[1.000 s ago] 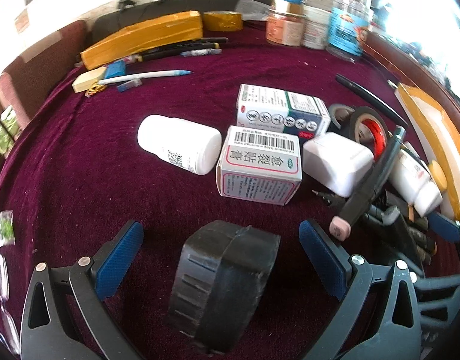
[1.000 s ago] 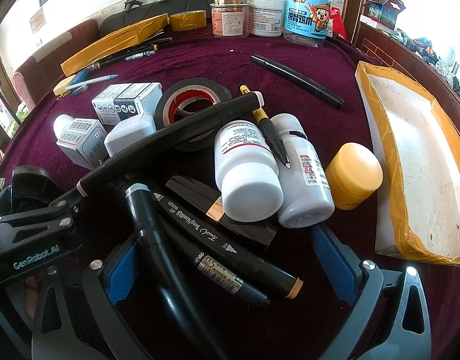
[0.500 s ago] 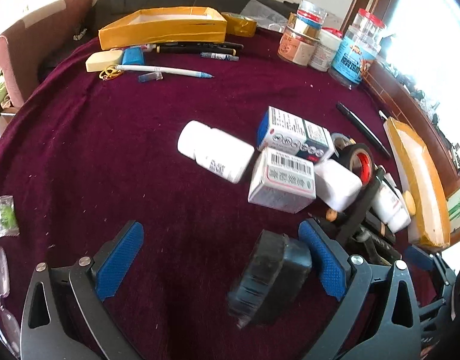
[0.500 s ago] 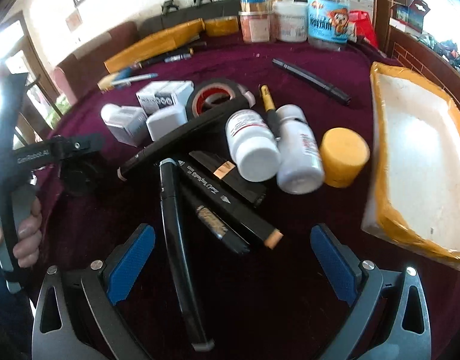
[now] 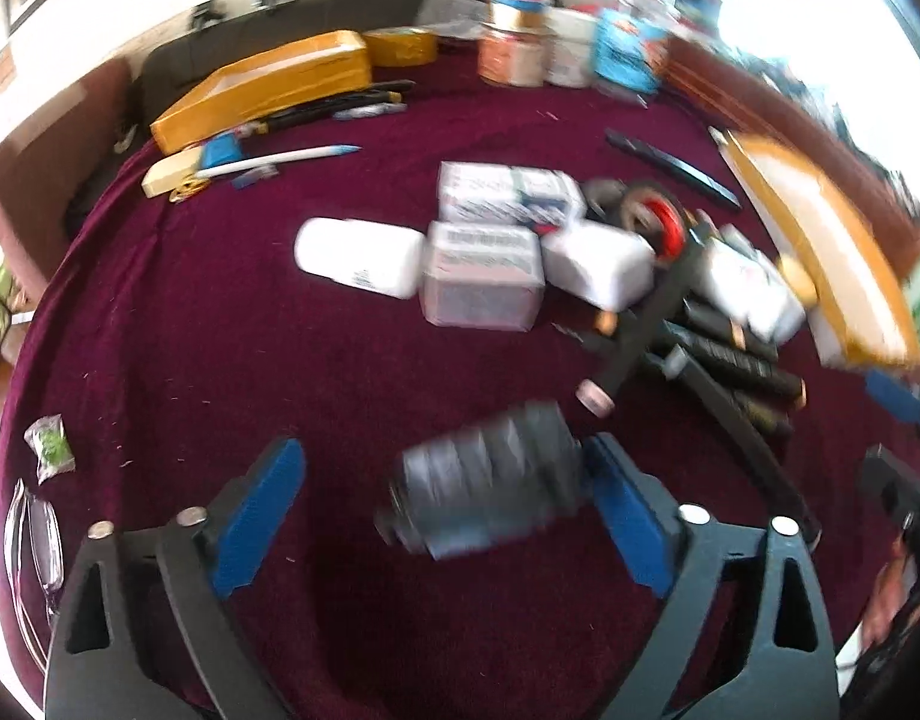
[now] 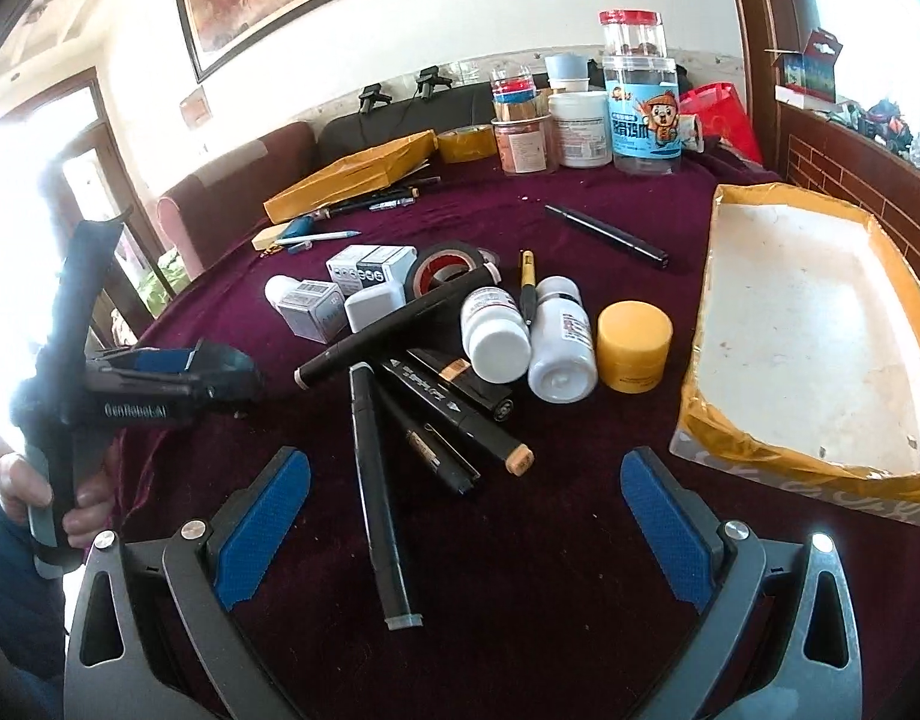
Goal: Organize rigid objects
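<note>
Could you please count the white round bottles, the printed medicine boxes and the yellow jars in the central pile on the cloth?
white round bottles: 3
printed medicine boxes: 2
yellow jars: 1
Total: 6

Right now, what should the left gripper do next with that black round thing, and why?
Probably squeeze shut. The black ribbed cylinder lies between the open left gripper fingers, touching only the right-side pad, so nothing grips it yet. The view is blurry, so go slowly.
</note>
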`<state>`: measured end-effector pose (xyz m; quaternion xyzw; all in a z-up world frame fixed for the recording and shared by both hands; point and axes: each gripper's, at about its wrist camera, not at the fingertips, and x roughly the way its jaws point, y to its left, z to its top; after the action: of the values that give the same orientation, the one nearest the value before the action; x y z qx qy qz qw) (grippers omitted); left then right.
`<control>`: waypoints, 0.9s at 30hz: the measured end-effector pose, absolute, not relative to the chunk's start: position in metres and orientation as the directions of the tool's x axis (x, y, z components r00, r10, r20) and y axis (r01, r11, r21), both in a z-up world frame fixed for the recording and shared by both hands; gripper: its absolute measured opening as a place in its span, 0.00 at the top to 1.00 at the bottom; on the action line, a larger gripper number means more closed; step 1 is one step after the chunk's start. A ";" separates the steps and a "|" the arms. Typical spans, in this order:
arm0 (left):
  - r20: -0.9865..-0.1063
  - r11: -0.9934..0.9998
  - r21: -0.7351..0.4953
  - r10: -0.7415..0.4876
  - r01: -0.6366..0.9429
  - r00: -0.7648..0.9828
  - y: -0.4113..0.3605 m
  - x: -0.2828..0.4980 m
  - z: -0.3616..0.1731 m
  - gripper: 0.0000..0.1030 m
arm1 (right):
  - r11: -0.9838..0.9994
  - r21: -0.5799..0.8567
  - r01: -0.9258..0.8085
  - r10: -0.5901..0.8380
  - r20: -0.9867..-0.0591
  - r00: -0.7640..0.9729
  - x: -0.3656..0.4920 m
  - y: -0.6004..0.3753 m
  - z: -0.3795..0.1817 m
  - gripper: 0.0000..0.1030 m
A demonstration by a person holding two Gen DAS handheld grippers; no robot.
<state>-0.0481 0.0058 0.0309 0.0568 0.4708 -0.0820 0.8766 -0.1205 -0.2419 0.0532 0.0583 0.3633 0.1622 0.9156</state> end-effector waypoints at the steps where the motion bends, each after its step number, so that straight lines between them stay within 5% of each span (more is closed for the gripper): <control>1: -0.835 0.976 0.054 -0.071 0.209 0.545 0.001 -0.050 0.029 0.21 | 0.940 0.228 -0.254 0.341 -0.646 0.683 -0.122 -0.243 0.053 0.01; 3: -0.839 0.969 0.096 -0.045 0.229 0.543 -0.005 -0.053 0.023 0.34 | 0.937 0.239 -0.253 0.348 -0.650 0.675 -0.123 -0.246 0.050 0.01; 19: -0.815 0.990 0.023 -0.061 0.136 0.577 0.024 -0.047 0.029 0.33 | 0.919 0.253 -0.303 0.393 -0.658 0.642 -0.126 -0.235 0.043 0.01; 27: -0.806 0.992 0.030 0.098 -0.124 0.584 0.104 0.042 0.055 0.33 | 0.923 0.259 -0.285 0.383 -0.675 0.630 -0.123 -0.236 0.039 0.01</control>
<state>0.0420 0.1039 0.0547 -0.0145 0.4519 0.0623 0.8898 -0.1227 -0.2356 0.0389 0.0637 0.3881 0.1854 0.9005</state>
